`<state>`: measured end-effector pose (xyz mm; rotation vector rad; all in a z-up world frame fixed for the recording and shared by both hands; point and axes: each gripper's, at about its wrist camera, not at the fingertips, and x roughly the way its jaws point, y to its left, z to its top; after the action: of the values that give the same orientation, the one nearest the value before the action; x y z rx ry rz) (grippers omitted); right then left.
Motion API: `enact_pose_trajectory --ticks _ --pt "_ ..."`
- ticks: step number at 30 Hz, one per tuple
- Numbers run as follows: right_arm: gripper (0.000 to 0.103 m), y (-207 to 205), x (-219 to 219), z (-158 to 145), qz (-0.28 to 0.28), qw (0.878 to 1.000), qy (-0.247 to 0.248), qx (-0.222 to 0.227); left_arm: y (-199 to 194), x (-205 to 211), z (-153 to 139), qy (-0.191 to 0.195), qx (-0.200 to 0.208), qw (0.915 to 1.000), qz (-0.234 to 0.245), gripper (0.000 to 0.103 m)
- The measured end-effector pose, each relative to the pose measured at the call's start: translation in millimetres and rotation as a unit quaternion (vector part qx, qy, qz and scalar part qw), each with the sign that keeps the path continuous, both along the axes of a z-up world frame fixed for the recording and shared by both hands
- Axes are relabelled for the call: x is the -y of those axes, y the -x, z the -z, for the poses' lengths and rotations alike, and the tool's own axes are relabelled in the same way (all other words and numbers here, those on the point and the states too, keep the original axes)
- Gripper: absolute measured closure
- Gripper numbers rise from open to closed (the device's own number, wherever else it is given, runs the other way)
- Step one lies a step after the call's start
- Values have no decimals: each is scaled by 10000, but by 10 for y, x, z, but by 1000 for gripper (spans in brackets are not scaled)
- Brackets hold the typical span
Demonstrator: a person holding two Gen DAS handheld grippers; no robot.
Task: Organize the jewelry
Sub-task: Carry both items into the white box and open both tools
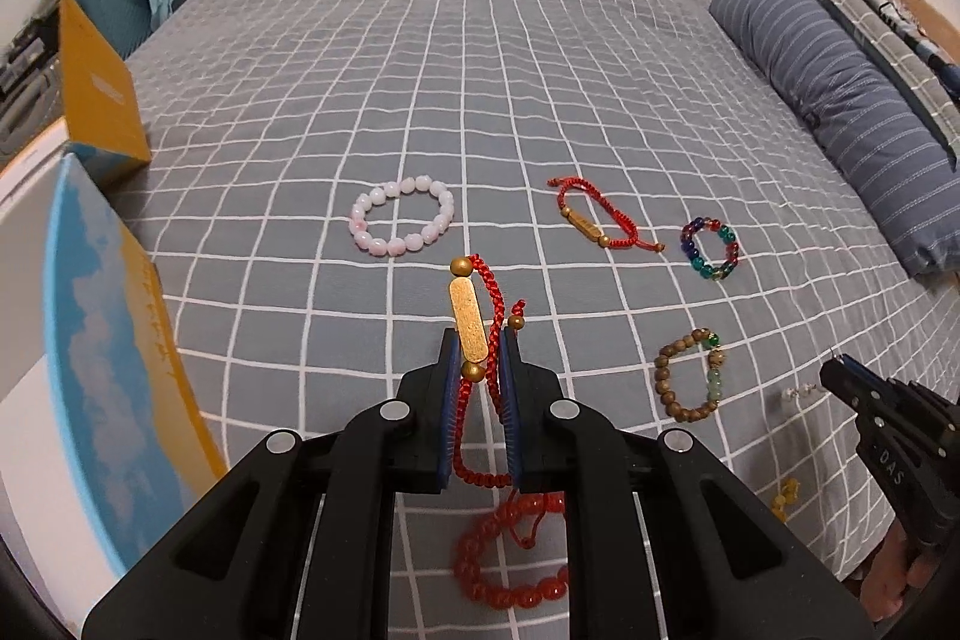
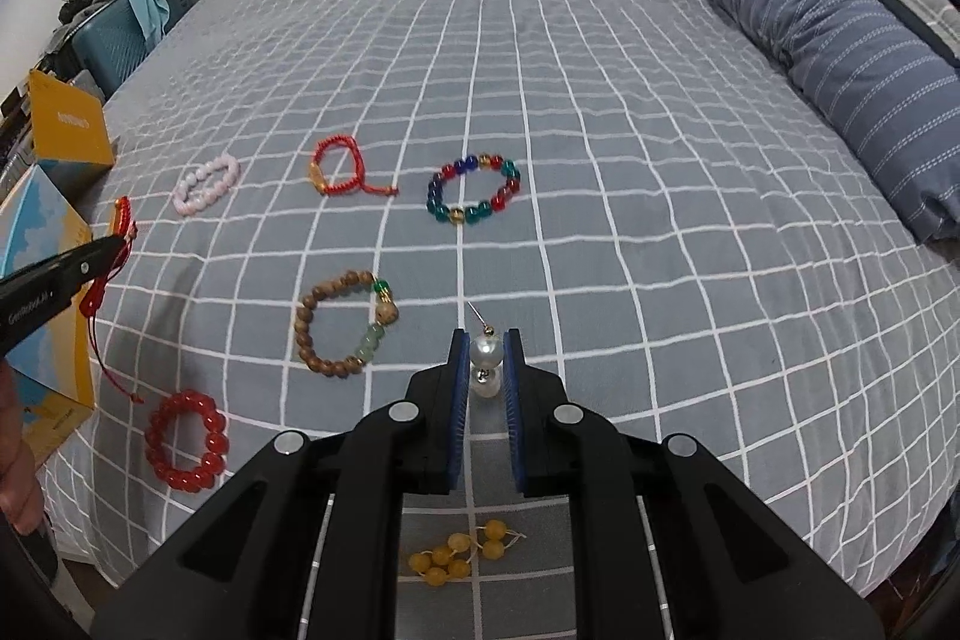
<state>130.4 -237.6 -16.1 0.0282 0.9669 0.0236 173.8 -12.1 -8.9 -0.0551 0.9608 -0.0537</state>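
Note:
My left gripper point(image 1: 480, 340) is shut on a red cord bracelet with a gold bar point(image 1: 468, 319), held above the bed; it also shows at the left of the right wrist view point(image 2: 120, 226). My right gripper point(image 2: 485, 340) is shut on a pearl earring point(image 2: 486, 352) with a pin. On the bedspread lie a pink bead bracelet point(image 1: 402, 217), a second red cord bracelet point(image 1: 591, 214), a multicolour glass bead bracelet point(image 2: 474, 190), a wooden bead bracelet point(image 2: 345, 322), a red bead bracelet point(image 2: 186, 439) and yellow beads point(image 2: 459, 553).
A blue and yellow box point(image 1: 114, 352) stands at the left bed edge, with a yellow box point(image 1: 99, 91) behind it. A striped blue pillow point(image 1: 840, 100) lies along the right. A teal suitcase point(image 2: 114, 40) stands beyond the far left corner.

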Motion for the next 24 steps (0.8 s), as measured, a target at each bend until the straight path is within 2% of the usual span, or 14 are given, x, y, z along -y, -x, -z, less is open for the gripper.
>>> enact_pose_trajectory --ticks 12,19,24 --pt "92 -58 -421 -500 -341 9983 17 482 290 -260 -414 -13 222 9996 -163 91" --pt "92 -110 -888 -746 -771 9946 -47 700 546 -643 -682 -59 396 9980 -492 91" --pt "92 -81 -1442 -966 -1285 9878 -146 868 774 -1054 -891 -82 529 9948 -862 91"
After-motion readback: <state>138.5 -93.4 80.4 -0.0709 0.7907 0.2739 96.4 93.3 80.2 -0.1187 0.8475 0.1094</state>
